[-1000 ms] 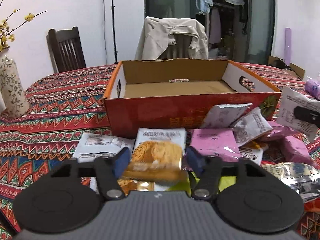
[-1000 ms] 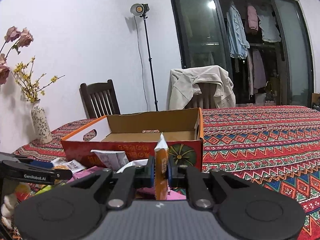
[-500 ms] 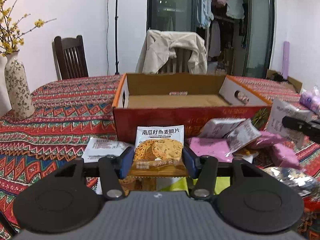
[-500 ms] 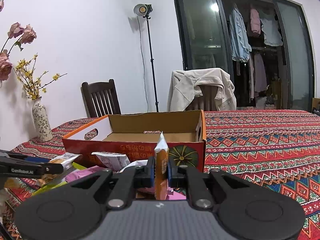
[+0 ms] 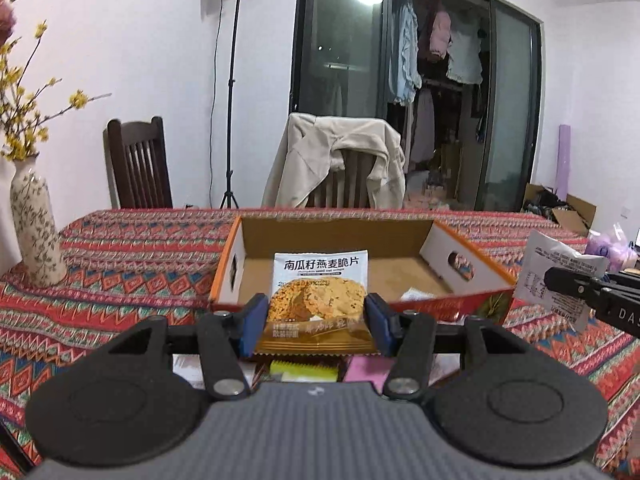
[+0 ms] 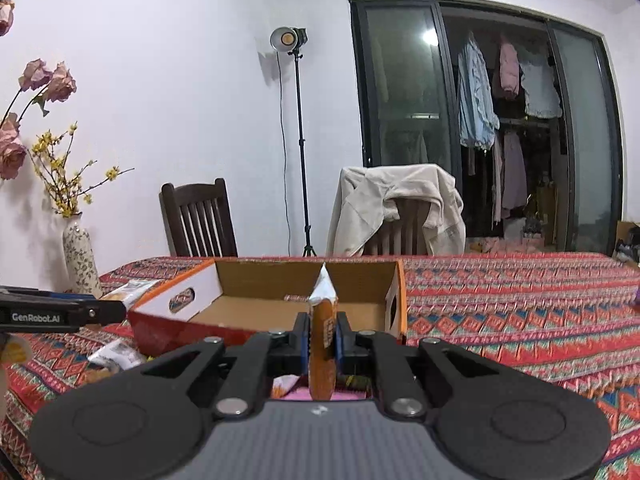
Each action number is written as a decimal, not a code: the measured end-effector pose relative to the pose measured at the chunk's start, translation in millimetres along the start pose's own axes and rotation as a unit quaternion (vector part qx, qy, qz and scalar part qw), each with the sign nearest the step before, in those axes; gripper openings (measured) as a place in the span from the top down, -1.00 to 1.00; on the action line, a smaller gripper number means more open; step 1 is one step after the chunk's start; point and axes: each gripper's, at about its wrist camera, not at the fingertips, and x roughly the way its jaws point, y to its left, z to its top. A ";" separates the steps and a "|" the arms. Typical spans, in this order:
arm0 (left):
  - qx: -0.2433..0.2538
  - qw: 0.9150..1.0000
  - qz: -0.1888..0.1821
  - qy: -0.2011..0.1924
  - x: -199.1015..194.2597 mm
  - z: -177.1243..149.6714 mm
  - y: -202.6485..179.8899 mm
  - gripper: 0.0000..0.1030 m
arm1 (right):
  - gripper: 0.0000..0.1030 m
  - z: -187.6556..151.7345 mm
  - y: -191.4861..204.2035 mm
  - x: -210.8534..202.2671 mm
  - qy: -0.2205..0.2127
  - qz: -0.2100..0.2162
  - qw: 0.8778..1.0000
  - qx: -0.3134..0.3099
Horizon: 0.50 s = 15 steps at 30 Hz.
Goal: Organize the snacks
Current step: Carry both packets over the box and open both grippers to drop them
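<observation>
My left gripper (image 5: pixel 316 316) is shut on a white and gold biscuit packet (image 5: pixel 318 300), held flat-on and lifted in front of the open red cardboard box (image 5: pixel 448 308). In the right wrist view my right gripper (image 6: pixel 322 330) is shut on a thin snack packet (image 6: pixel 322 344), edge-on, orange below and white on top, also raised before the same box (image 6: pixel 160 332). The right gripper's packet (image 5: pixel 556 276) shows at the right edge of the left wrist view. The box floor looks almost bare, with one small label lying in it.
Loose packets, pink (image 5: pixel 366 370) and yellow-green (image 5: pixel 304 370), lie on the patterned tablecloth (image 5: pixel 100 300) under my grippers. A flowered vase (image 5: pixel 36 232) stands at the table's left. Two chairs, one draped with a jacket (image 5: pixel 340 160), and a lamp stand (image 5: pixel 232 80) are behind the table.
Both grippers have risen with their packets. The left one lifted its biscuit packet off the pile and tipped upward, so the box interior and room now show behind it.
</observation>
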 end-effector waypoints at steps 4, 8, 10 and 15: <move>-0.001 1.000 -0.004 -0.010 6.1 14.7 -8.0 -0.07 | 0.77 16.2 2.8 5.8 -0.005 0.000 1.000 -0.006; -0.006 1.000 -0.003 -0.019 15.5 28.9 -11.9 -0.07 | 0.77 30.3 5.8 19.7 -0.001 -0.001 1.000 -0.011; -0.011 1.000 -0.001 -0.023 21.6 35.6 -14.3 -0.07 | 0.77 37.3 6.9 29.2 0.001 0.000 1.000 -0.010; -0.026 0.999 0.019 -0.029 43.2 48.3 -13.6 -0.07 | 0.77 48.0 12.1 59.8 0.014 -0.004 1.000 -0.013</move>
